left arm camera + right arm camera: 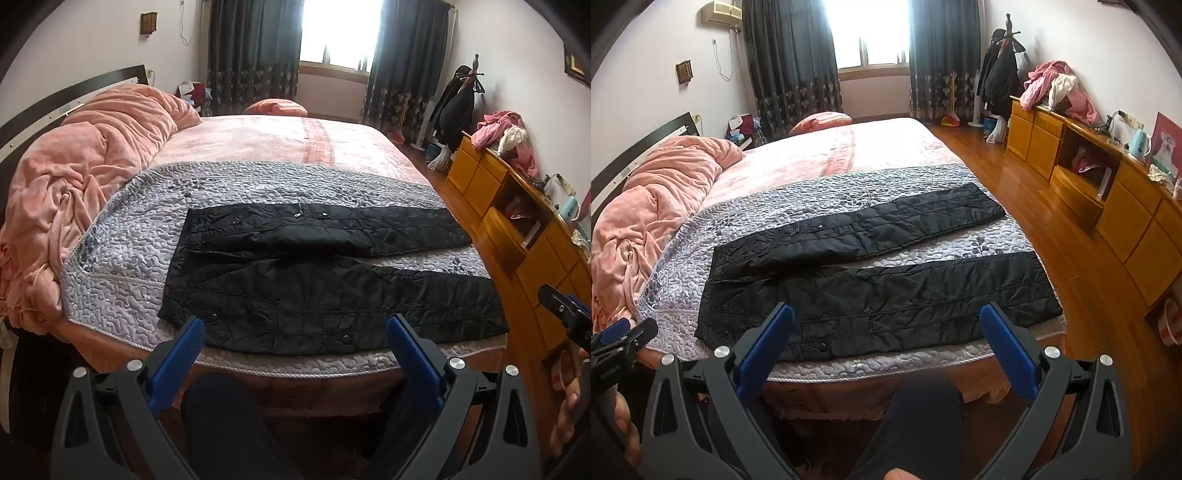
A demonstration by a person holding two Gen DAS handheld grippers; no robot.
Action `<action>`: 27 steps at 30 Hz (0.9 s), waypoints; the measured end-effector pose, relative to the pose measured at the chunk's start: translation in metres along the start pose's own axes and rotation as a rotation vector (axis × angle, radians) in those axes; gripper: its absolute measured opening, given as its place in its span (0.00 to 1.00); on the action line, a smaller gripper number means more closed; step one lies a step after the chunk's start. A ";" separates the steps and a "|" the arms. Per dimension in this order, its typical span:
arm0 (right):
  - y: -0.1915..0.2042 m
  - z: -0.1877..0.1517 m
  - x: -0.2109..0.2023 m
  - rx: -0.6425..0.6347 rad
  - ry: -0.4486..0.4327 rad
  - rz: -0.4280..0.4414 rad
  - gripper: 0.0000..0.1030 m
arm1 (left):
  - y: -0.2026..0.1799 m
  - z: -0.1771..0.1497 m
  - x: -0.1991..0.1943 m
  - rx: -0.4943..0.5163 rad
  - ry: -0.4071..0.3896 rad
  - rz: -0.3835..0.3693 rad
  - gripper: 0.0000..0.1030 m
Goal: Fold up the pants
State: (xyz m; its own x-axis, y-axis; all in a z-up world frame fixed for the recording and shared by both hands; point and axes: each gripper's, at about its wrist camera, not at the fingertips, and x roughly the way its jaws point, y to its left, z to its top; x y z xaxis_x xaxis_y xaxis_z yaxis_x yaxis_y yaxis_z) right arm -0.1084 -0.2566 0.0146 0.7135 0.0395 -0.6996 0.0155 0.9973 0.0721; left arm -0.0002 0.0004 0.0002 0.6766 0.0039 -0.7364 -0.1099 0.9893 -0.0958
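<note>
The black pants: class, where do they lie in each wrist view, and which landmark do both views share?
Left wrist view: black pants lie centre, waistband left, on the grey quilt.
Right wrist view: black pants lie centre, legs spread rightward.
Shared landmark: the bright window.

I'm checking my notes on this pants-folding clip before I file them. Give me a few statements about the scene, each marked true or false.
1. The black quilted pants lie spread flat on the grey quilted bedspread, legs apart. True.
2. The left gripper is clamped on the waistband. False: its jaws stand wide open, with nothing between them.
3. The right gripper is open and holds nothing. True.
4. The crumpled pink blanket covers the pants. False: it is heaped by the headboard, apart from them.
5. The yellow wooden cabinet stands along the wall across the floor from the bed. True.
</note>
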 end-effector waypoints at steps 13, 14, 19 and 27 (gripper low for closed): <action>-0.002 0.001 0.002 0.000 0.005 0.001 0.98 | -0.005 0.006 -0.003 0.005 0.000 0.013 0.96; -0.002 0.001 0.002 0.000 0.006 0.001 0.98 | -0.006 0.006 -0.004 0.006 0.000 0.013 0.96; -0.002 0.001 0.002 0.002 0.008 0.003 0.98 | -0.001 0.003 -0.003 0.000 -0.003 0.011 0.96; 0.000 -0.004 0.006 0.002 0.009 0.004 0.98 | 0.002 0.004 -0.005 -0.002 -0.005 0.009 0.96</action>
State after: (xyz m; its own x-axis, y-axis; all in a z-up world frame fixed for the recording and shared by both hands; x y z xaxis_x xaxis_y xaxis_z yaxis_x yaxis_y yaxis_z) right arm -0.1068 -0.2557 0.0073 0.7072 0.0440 -0.7057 0.0141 0.9970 0.0762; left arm -0.0003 0.0028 0.0066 0.6791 0.0136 -0.7339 -0.1177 0.9889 -0.0906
